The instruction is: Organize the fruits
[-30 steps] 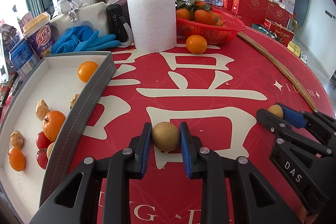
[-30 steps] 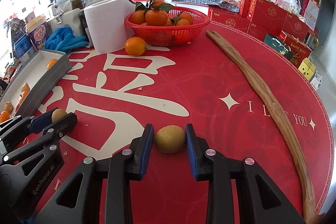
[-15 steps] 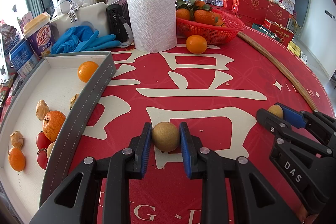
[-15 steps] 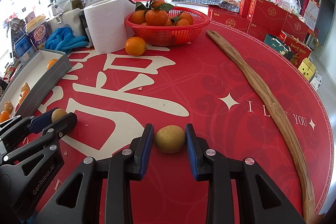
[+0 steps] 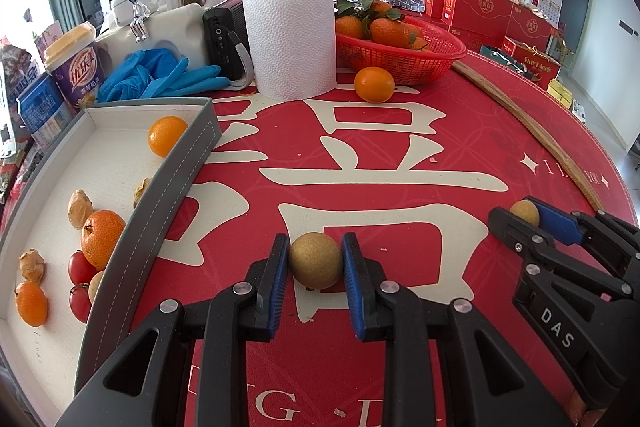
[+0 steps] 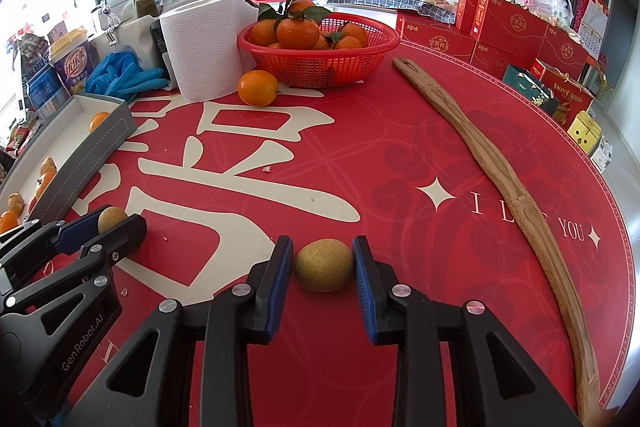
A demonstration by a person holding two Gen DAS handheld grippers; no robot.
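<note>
Nothing on the table has moved since the earlier frames; only the picture on the wall screen has changed. Both your hands have kept still, each gripper set around its own small fruit.

Your left gripper [image 5: 315, 259] is clamped on a round brown fruit [image 5: 315, 259], both blue pads touching its sides at 9 and 3 o'clock; it seems to sit on or just above the red tablecloth [image 5: 400, 163], which of the two I cannot tell. Your right gripper [image 6: 323, 265] is closed around the oval yellow-brown fruit [image 6: 323, 265]: the right pad touches it, while a thin sliver of cloth seems to show at the left pad, so that grip looks lighter.

The grey tray [image 5: 168, 195] lies toward 9 to 10 o'clock from your left gripper, already holding oranges, small tomatoes and husked fruit. A loose orange [image 5: 374, 84] sits at 12 o'clock, just in front of the red basket [image 5: 424, 67].

What could go wrong from here:
- Both fruits are round and smooth and held only at their widest points. If you lift or swing fast, one may roll out of the pads, the right one more likely.
- Squeezing harder to make up for that may bruise soft fruit.
- The tray wall stands between your left gripper and the tray floor. Carry too low and the fruit or a finger strikes the rim.
- Both grippers sit near each other; crossing toward the tray together risks a bump.
</note>
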